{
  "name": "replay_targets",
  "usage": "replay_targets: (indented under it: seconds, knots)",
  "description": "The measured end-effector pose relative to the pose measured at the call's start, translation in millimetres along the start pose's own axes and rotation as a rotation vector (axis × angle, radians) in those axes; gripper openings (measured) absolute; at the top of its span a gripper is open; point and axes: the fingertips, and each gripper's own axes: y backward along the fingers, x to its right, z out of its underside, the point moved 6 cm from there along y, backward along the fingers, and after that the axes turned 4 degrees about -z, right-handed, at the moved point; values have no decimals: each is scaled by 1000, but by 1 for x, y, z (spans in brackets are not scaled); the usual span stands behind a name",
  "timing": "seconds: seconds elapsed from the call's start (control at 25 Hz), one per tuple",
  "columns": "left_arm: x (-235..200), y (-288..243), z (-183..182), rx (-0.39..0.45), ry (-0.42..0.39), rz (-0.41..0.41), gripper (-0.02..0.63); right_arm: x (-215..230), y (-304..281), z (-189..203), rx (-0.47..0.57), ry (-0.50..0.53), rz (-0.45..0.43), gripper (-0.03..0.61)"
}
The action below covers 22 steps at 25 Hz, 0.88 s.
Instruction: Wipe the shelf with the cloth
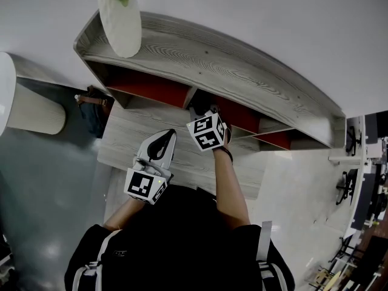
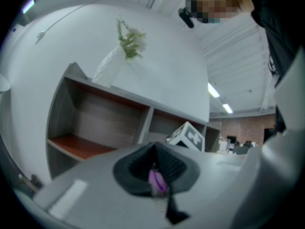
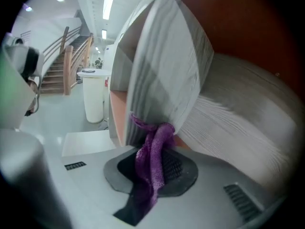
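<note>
Cloth (image 3: 159,135), purple, is pinched in the right claw (image 3: 151,168). Its free end presses against the grey upright divider (image 3: 164,66) of the shelf (image 1: 206,62), beside a red-backed compartment. The left claw (image 2: 157,179) hangs nearer and to the left, clenched, with a small purple sliver between its jaws. A white vase (image 1: 121,24) stands on the shelf's top, far left.

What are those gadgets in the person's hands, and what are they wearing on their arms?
They are pale grey plastic tongs, one per hand, with dark ridged pads inside. The left tongs and right tongs each carry a white cube printed with black square markers. The person wears a black short-sleeved top with white strips at the sides, and a dark wristband on the right arm.
</note>
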Motion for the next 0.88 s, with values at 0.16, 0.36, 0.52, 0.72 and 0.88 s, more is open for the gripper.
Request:
replay_targets:
  seconds: [0.16,0.36,0.52,0.72,0.88]
  knots:
    - [6,1,-1,8,-5,11,5,-16,11,5,10,-7,9,49]
    - [11,2,-1,9,-3,32,5,-29,29,15,37,-93,-19,49]
    - [15,-1,1,-2,-7,41,5,-43,44,28,46,-151,-49,49]
    - [12,-5,-5,11,-22,36,5,-55,74,39,159,-316,-59,49]
    - [17,-9,-2,3,-32,51,5,-58,99,42,229,-383,-23,49]
